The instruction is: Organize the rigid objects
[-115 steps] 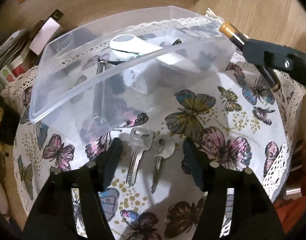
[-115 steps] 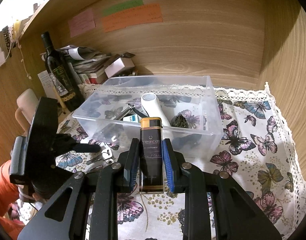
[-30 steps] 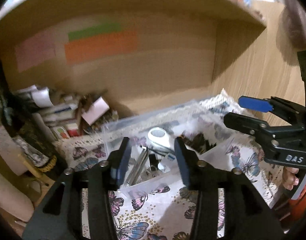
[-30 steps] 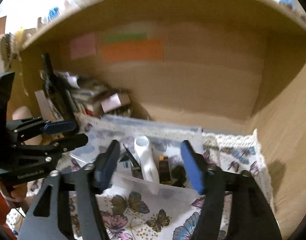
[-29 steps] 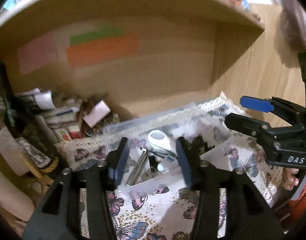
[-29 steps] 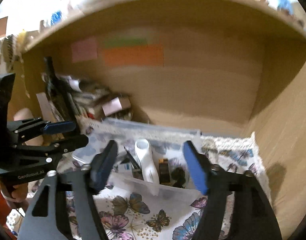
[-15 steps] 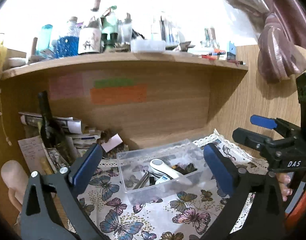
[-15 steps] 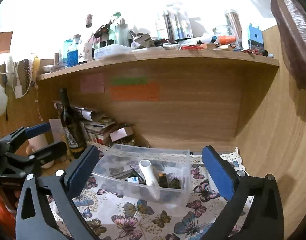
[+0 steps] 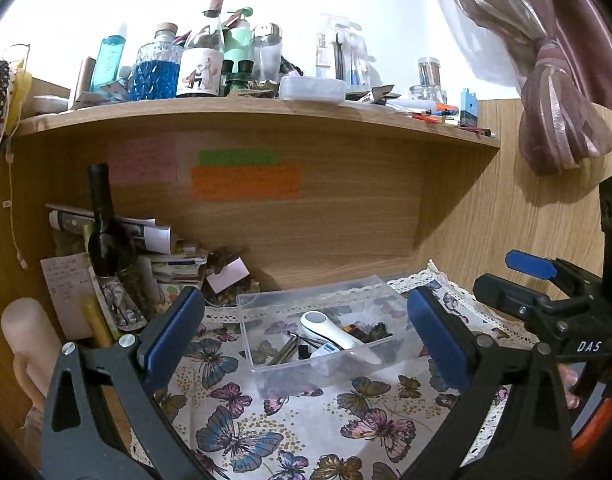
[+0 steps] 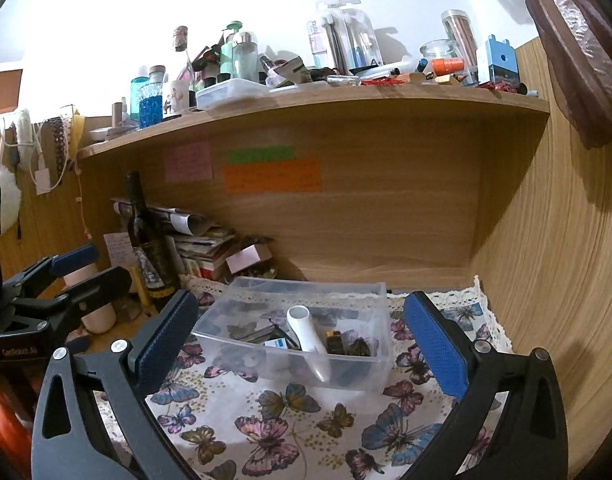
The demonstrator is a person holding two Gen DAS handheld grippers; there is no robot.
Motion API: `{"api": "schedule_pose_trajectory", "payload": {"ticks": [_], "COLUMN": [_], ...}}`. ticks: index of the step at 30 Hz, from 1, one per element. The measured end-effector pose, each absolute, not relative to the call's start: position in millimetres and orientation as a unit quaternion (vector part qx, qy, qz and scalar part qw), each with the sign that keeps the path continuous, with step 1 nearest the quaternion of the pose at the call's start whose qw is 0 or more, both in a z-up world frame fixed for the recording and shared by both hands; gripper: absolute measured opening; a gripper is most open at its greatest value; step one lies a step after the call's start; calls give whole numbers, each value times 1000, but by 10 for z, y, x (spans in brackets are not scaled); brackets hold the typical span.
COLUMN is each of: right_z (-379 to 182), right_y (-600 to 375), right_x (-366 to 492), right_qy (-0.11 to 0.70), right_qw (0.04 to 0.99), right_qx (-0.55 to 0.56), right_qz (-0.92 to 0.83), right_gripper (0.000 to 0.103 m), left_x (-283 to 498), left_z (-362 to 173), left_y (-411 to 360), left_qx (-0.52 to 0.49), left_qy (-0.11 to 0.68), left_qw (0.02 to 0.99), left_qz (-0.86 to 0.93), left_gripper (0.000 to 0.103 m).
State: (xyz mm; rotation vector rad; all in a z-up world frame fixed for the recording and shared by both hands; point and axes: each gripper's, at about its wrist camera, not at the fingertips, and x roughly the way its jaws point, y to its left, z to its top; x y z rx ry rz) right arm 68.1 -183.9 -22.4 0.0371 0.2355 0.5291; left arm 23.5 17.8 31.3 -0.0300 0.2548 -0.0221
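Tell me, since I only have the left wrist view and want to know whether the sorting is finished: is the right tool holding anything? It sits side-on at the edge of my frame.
Observer: No. The right wrist view shows the right tool with its jaws wide apart and nothing between them.
Operator: What is the dark thing beside the white device in the clear bin? It's a smudge here.
Observer: A black and gold box, inside the bin just right of the device.
Operator: Anything on the cloth right of the bin? Tools block it for me.
Observer: Only the butterfly cloth shows there, out to its lace edge.
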Motion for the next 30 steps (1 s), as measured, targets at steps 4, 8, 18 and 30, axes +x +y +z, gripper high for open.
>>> {"api": "schedule_pose_trajectory", "payload": {"ticks": [4,8,18,30], "right_z": [-229,-229,-224,-230], "right_y": [-1840,-1841,-1833,-1834], "right_x": [676,676,670,678], "right_qy": [116,116,116,115], "right_qw": [959,958,958,958], "right_qx": [19,19,18,21], "right_qz": [260,260,262,263], "right_gripper": [103,103,103,103], "left_x": [241,254,270,319], "left_z": [315,316,314,263], "left_y": [174,174,167,192], "left_qx": [-16,-17,-19,-26], "left_qy": [127,128,130,139], "left_qw": [992,992,991,990], "left_qz": [-11,-12,-11,-12], "left_gripper": [103,103,103,103]}}
